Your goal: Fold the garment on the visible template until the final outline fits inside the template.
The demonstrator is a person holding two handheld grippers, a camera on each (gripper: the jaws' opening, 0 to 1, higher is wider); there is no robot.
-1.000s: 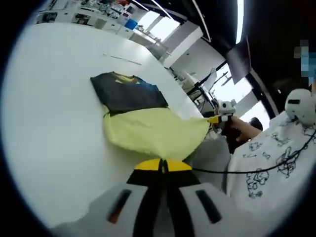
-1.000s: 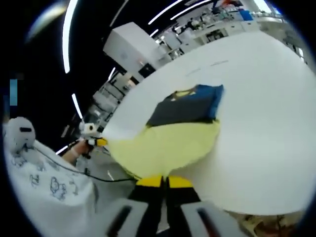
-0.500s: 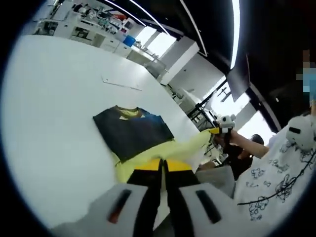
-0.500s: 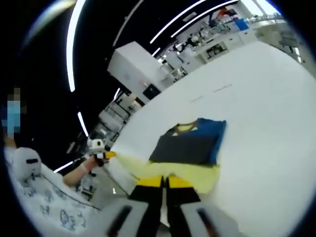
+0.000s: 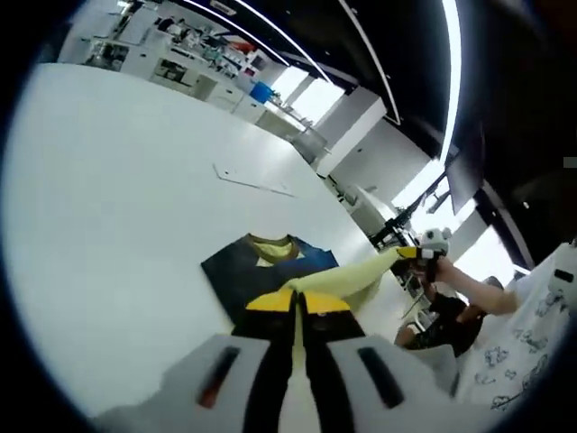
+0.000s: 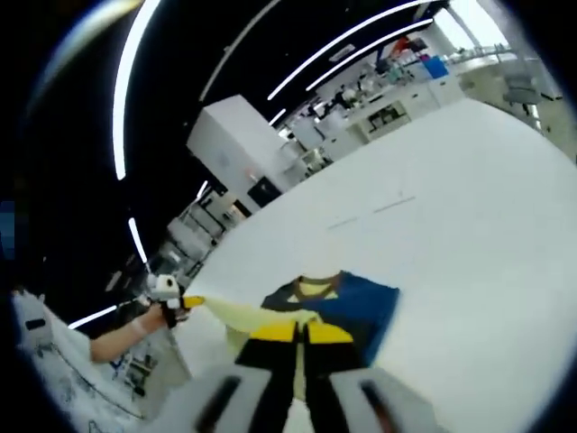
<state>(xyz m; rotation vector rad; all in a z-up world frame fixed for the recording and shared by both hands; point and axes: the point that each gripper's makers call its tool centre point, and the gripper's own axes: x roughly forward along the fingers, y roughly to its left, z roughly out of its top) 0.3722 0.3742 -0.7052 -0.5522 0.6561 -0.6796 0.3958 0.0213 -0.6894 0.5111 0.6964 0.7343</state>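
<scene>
Both claws, the left claw [image 5: 298, 305] and right claw [image 6: 300, 332], each clamped on the yellow hem, have lifted it off the white surface [image 5: 108, 198], carrying the shirt [image 5: 270, 271] toward its collar.

Broad white table [image 5: 108, 207], matte and smooth, spreading from 6 o'clock up to 11 o'clock in the left gripper view, and across toward 3 o'clock in the right gripper view [image 6: 469, 225]. Lying flat on it, a dark navy and blue garment [image 5: 261, 271] with a yellow collar, just past the jaws near the middle; its pale yellow part lifted off the surface. Seen again in the right gripper view [image 6: 347, 302]. Beyond the garment toward 12 o'clock, a thin faint outline [image 5: 252, 180] marked on the tabletop, apart from the cloth.
</scene>
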